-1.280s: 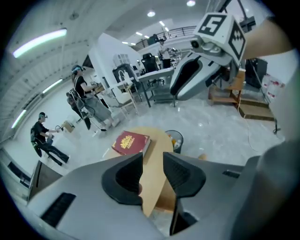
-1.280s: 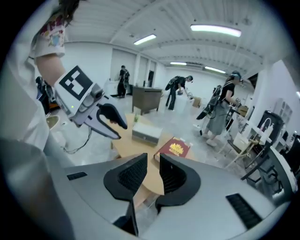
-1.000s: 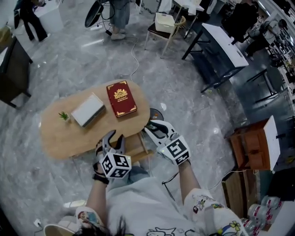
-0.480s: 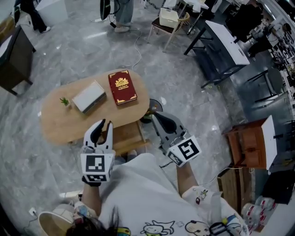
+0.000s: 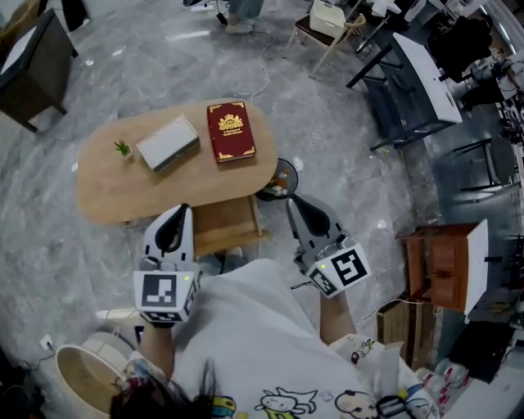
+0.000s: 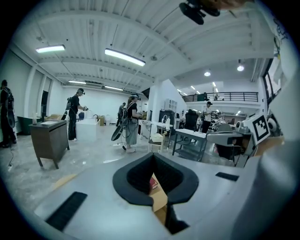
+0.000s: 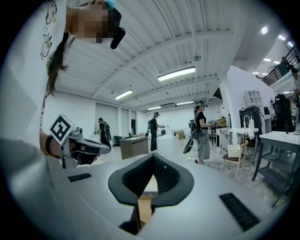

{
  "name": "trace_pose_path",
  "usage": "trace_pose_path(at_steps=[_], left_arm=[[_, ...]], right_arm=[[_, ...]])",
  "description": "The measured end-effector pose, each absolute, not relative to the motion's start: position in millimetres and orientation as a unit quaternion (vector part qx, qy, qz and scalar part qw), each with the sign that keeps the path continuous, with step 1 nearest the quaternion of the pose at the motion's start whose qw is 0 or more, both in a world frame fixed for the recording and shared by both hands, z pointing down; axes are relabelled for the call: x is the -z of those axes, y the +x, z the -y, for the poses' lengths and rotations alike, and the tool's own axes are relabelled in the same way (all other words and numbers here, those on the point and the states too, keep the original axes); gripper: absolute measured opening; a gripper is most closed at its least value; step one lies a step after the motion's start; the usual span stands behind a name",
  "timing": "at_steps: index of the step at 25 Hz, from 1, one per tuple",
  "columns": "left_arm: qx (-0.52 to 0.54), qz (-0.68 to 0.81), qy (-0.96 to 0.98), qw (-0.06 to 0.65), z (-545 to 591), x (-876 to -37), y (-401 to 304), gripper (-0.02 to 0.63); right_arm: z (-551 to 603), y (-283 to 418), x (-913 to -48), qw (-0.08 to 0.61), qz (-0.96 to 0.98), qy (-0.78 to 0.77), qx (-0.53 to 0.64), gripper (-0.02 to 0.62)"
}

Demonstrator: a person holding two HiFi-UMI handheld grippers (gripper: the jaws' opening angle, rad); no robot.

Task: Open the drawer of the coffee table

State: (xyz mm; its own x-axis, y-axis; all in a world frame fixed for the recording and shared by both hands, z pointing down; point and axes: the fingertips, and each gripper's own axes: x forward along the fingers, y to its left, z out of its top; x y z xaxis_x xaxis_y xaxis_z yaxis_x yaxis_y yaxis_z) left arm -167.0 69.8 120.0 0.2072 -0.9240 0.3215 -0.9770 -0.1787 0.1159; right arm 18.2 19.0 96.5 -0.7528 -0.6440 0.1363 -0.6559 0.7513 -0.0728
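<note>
In the head view an oval wooden coffee table (image 5: 106, 192) carries a red book (image 5: 230, 131), a pale grey box (image 5: 168, 142) and a tiny plant (image 5: 123, 148). Its wooden drawer (image 5: 223, 227) stands pulled out from under the near edge. My left gripper (image 5: 176, 214) hovers at the drawer's left corner, and my right gripper (image 5: 295, 203) is off to the drawer's right. Both have just been closing and are now shut with nothing between the jaws. Both the left gripper (image 6: 153, 157) and the right gripper (image 7: 152, 157) show meeting pads in their own views.
A dark round bin (image 5: 278, 182) sits on the floor by the table's right end. A woven basket (image 5: 78, 385) is at the lower left, a wooden cabinet (image 5: 442, 266) at the right, and a black desk (image 5: 409, 74) and chair (image 5: 332, 24) beyond. People stand in the background.
Both grippers have lifted off the drawer front and drawn back toward the person. Their jaws, open a second ago, have closed. The drawer stays pulled out.
</note>
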Motion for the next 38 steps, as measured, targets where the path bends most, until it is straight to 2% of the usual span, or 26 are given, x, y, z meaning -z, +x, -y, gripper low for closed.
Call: trace_pose_path(at_steps=[24, 38], left_arm=[[-0.099, 0.619, 0.763, 0.155, -68.5, -128.0, -174.4, 0.003], [-0.108, 0.622, 0.765, 0.129, -60.7, -123.1, -183.1, 0.003]], right_arm=[[-13.9, 3.4, -108.0, 0.068, 0.931, 0.353, -0.061, -0.002], [-7.1, 5.2, -109.7, 0.081, 0.93, 0.354, -0.053, -0.002]])
